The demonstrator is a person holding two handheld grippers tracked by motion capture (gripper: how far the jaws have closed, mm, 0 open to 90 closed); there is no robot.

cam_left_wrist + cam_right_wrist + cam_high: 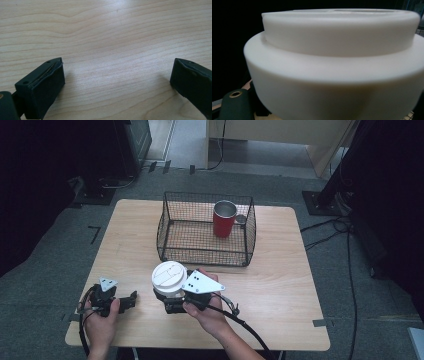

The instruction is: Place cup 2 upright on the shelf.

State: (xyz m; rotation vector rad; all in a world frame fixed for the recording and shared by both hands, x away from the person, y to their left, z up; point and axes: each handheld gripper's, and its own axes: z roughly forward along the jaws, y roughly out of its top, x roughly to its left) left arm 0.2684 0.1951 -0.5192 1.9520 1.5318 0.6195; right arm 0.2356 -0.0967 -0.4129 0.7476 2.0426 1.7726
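I am looking down on a pale rectangular wooden desk [280, 285] from above its near edge. My right gripper [172, 301] sits just below the desk's centre, held in a hand that comes in from six o'clock, with its grey three-cornered plate on top. Its jaws are clenched on a cup with a round white plastic lid [169, 278]; the lid faces up at me, and the dark cup body below it is mostly hidden. In the right gripper view, the white lid [337, 62] sits very close, a raised inner disc stepped above a wider outer rim.

My left gripper [131, 300] is at about eight o'clock on the desk, near the left front corner, well apart from the cup. In the left gripper view, its two black jaws stand released and wide, with bare wood grain between them and nothing held.

A black wire-mesh basket [172, 222] with upright sides stands at about twelve o'clock from the cup, on the far half of the desk. Inside it, toward its far right corner, a red metal mug [223, 222] with a silver rim stands upright, its handle pointing to three o'clock.
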